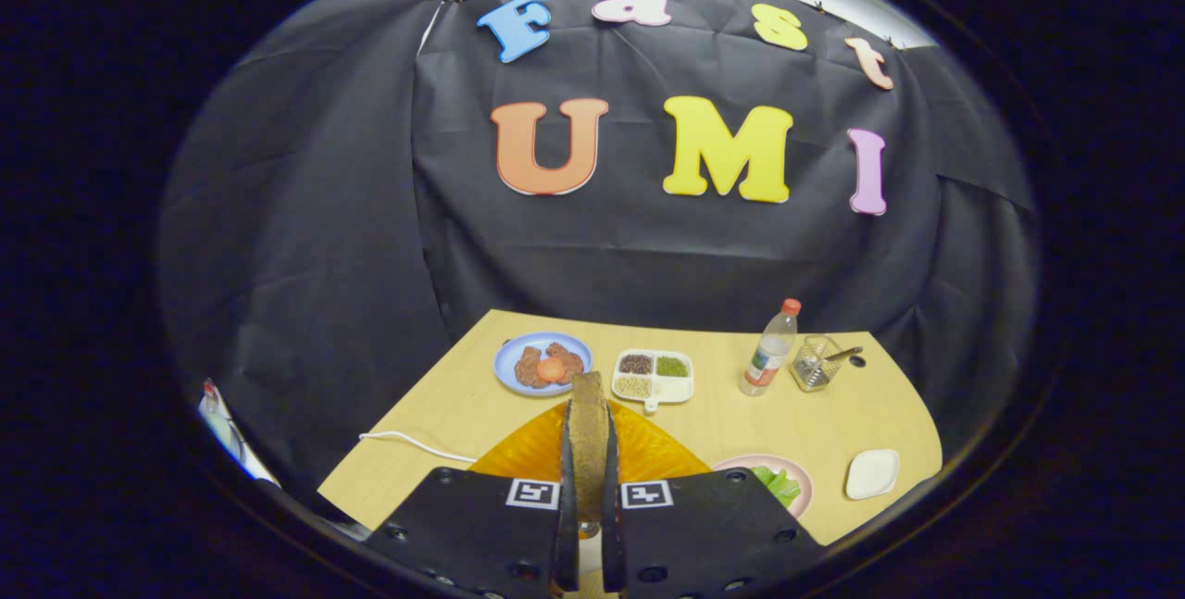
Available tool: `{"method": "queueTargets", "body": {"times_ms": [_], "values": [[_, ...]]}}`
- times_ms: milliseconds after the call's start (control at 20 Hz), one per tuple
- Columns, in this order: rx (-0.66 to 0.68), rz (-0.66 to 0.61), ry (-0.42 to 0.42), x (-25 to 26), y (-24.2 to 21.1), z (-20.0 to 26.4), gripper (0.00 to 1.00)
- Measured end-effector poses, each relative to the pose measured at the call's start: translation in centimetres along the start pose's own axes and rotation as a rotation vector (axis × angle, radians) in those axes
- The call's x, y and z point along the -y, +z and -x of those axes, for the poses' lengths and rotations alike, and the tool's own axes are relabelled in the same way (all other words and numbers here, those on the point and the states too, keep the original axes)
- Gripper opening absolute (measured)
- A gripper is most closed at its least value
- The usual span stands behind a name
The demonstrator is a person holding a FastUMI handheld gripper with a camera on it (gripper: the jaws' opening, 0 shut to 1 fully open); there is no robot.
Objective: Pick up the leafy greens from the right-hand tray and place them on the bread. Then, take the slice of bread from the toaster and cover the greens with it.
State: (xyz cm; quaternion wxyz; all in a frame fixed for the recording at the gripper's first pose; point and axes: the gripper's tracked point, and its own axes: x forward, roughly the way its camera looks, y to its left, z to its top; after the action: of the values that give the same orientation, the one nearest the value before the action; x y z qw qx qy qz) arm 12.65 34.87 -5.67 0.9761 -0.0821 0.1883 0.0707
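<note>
My hand-held gripper (589, 488) pinches the bread slice (589, 423) upright between both fingers, above the orange plate (648, 455), greens (778, 485) just right.

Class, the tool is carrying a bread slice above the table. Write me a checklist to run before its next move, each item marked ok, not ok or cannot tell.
1. Tool shut on the bread, slice edge-on between both fingers: ok.
2. Greens moved onto the base bread: not ok, they lie on the pink plate.
3. Base bread located: cannot tell.
4. Orange tray below the fingers: ok.
5. White cable away from the slice: ok.
</note>
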Motion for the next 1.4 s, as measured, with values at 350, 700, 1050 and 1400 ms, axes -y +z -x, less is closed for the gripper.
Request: {"method": "queueTargets", "body": {"times_ms": [350, 700, 1050, 1400], "values": [[0.07, -0.04, -0.067, 4.4, 1.7, 2.7, 0.1], [-0.038, -0.09, -0.133, 10.6, -5.4, -1.8, 0.1], [-0.151, -0.145, -0.153, 15.8, -12.9, -6.9, 0.1], [-0.211, -0.214, -0.115, 18.4, -17.3, -9.4, 0.09]]}}
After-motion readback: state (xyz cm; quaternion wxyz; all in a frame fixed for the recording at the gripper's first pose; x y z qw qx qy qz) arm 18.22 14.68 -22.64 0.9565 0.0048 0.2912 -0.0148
